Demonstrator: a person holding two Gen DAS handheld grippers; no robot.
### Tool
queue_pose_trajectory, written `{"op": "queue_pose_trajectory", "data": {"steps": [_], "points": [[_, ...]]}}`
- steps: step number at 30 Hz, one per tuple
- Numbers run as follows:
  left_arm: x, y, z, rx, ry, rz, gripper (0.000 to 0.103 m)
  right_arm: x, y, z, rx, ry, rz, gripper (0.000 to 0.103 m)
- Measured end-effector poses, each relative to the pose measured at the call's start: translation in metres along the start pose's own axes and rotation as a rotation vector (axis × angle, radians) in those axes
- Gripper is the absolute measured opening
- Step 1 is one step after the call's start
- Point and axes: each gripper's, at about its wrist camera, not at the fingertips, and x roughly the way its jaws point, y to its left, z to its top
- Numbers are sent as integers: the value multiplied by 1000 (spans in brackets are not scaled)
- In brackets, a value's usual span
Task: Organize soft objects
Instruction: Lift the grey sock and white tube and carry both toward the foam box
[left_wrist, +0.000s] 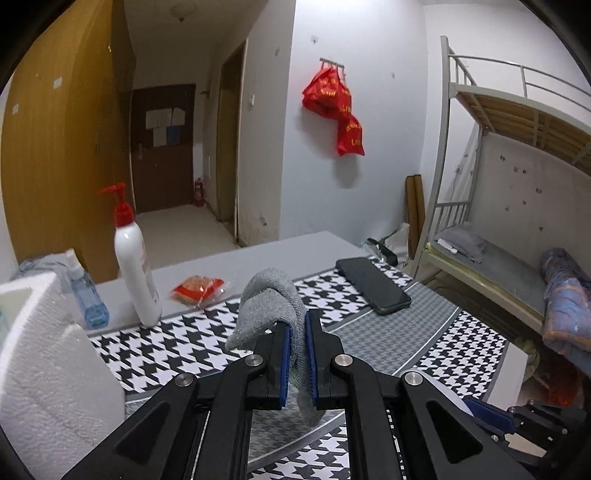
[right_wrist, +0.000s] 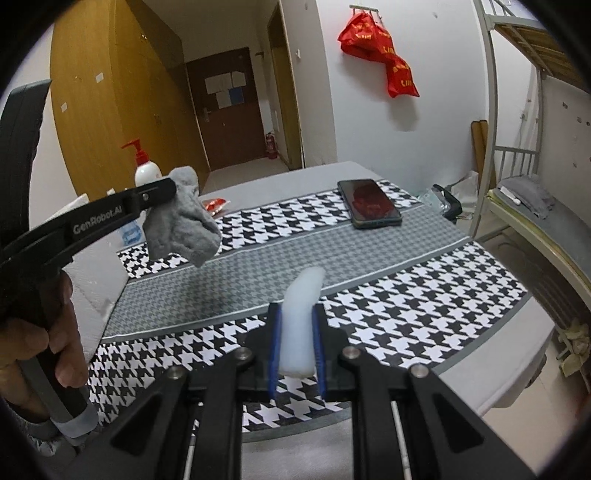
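Note:
My left gripper is shut on a grey knitted sock, which curls up over the fingertips and hangs limp above the houndstooth table mat. The right wrist view shows the same sock dangling from the left gripper, held in a person's hand at the left. My right gripper is shut on a white foam piece that sticks up and forward between the blue pads, lifted above the mat.
A black phone lies at the mat's far right. A white pump bottle, a blue spray bottle and a red snack packet stand at the far left. A white foam box sits near left. A bunk bed is right.

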Motion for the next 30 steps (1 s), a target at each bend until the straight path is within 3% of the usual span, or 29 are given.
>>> {"op": "queue_pose_trajectory", "data": {"steps": [12, 30], "points": [[-41, 2, 10, 17, -75, 2, 9, -26, 9, 12, -19, -64, 33, 19], [-94, 20, 29, 31, -170, 65, 9, -72, 46, 33, -106, -183, 101, 19]]}}
